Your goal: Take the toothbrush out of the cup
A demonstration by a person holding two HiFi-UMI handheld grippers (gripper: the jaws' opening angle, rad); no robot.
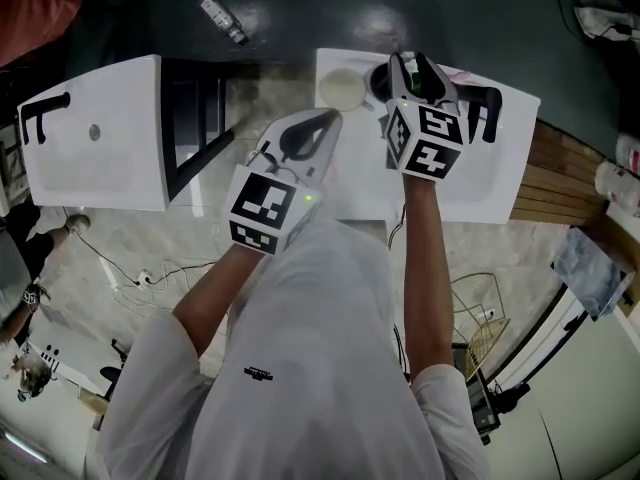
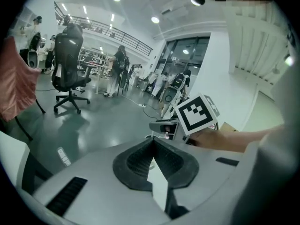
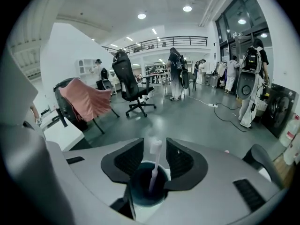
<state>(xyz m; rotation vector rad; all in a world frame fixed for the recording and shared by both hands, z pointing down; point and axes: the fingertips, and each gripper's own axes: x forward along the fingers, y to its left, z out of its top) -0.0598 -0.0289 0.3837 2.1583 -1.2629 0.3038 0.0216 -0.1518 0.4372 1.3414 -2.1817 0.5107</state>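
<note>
Toothbrush: standing upright in the dark cup just below my right tool, its head between the wide-open jaws, untouched. I should centre the neck between the pads, close firmly and lift straight up. My left tool, jaws together on nothing, hangs to its left.

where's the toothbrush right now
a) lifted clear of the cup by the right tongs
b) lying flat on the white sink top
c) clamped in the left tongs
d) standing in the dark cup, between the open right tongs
D: the right gripper view shows the toothbrush upright in the cup, with the right tongs standing apart around its head.
</note>
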